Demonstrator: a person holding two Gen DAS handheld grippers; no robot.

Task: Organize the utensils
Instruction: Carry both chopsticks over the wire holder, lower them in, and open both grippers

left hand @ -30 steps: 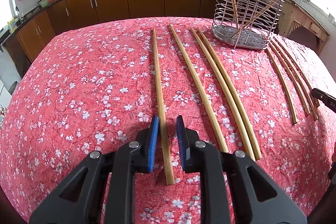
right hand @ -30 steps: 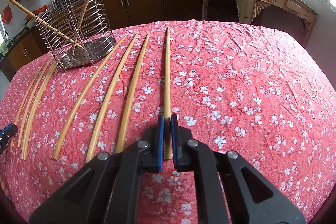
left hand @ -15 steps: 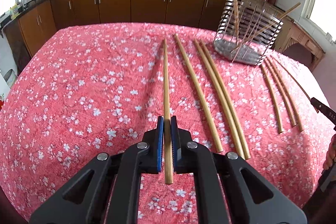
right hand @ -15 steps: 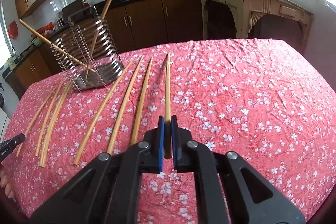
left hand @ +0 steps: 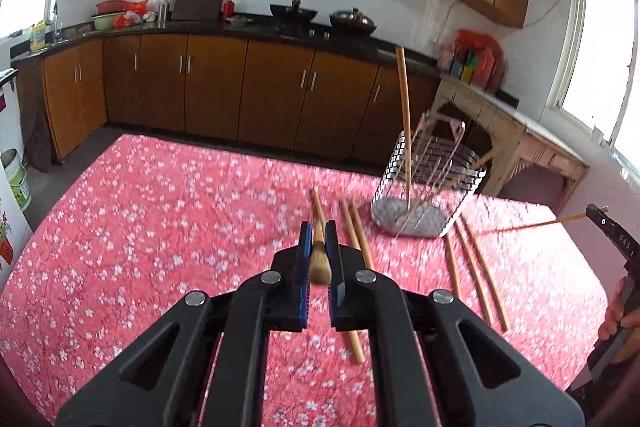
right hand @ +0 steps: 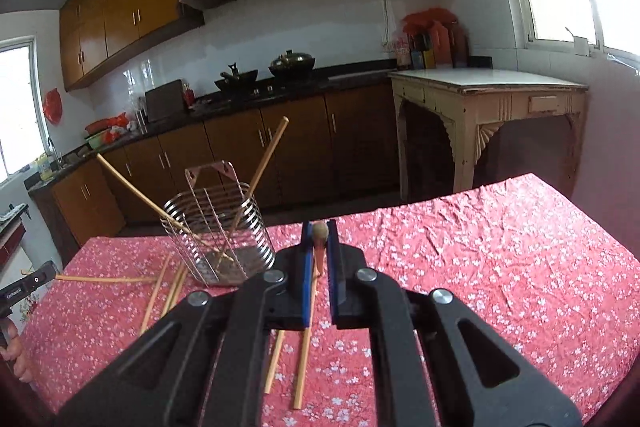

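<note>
While both grippers hold one each, the pale bamboo chopsticks are slender, round and tapered. Left gripper (left hand: 319, 259): jaws clamped on a chopstick (left hand: 319, 251), frame centre. Right gripper (right hand: 319, 251): jaws clamped on another chopstick (right hand: 320, 247), end-on. Wire holder (right hand: 218, 231), centre-left on the floral-clothed worktop (right hand: 500, 267), contains two leaning sticks; loose chopsticks (left hand: 476, 267) lie beside it.

Table in red floral cloth (left hand: 160, 227); loose chopsticks (left hand: 476, 267); wire holder (left hand: 432, 183).
</note>
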